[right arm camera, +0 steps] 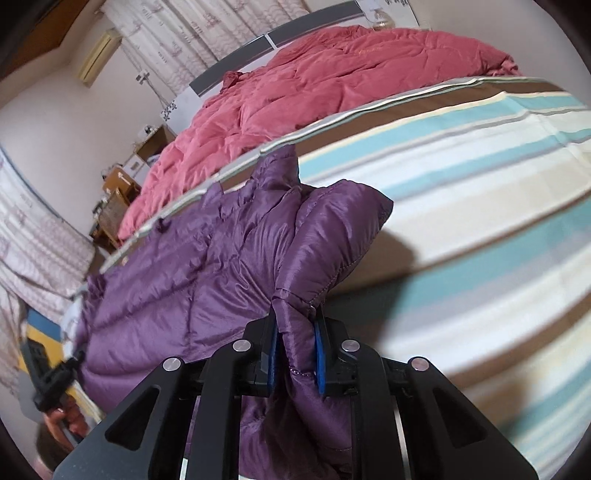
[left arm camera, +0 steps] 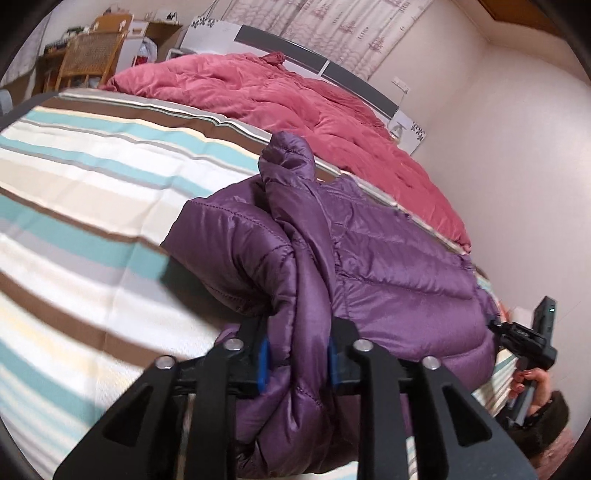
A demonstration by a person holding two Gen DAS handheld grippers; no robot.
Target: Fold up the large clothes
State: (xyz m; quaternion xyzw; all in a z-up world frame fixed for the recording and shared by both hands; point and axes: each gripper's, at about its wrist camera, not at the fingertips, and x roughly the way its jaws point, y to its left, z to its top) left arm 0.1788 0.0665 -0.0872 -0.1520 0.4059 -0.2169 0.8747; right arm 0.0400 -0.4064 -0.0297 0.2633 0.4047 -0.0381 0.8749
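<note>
A purple puffer jacket [left arm camera: 388,266] lies bunched on the striped bed cover [left arm camera: 92,192]. My left gripper [left arm camera: 299,363] is shut on a thick fold of the jacket, the blue pads pressing the fabric from both sides. In the right wrist view the same purple jacket [right arm camera: 177,295] spreads to the left, and my right gripper [right arm camera: 295,360] is shut on another fold of it near the quilted edge. The right gripper's black body [left arm camera: 532,339] and the hand holding it show at the right edge of the left wrist view. Both held folds are lifted off the cover.
A crumpled pink duvet [left arm camera: 295,99] covers the far half of the bed, against a grey headboard [left arm camera: 321,59]. A wicker chair [left arm camera: 92,55] and wooden shelves stand beyond the bed. Curtains [right arm camera: 192,33] hang on the wall. Striped cover [right arm camera: 480,221] stretches wide beside the jacket.
</note>
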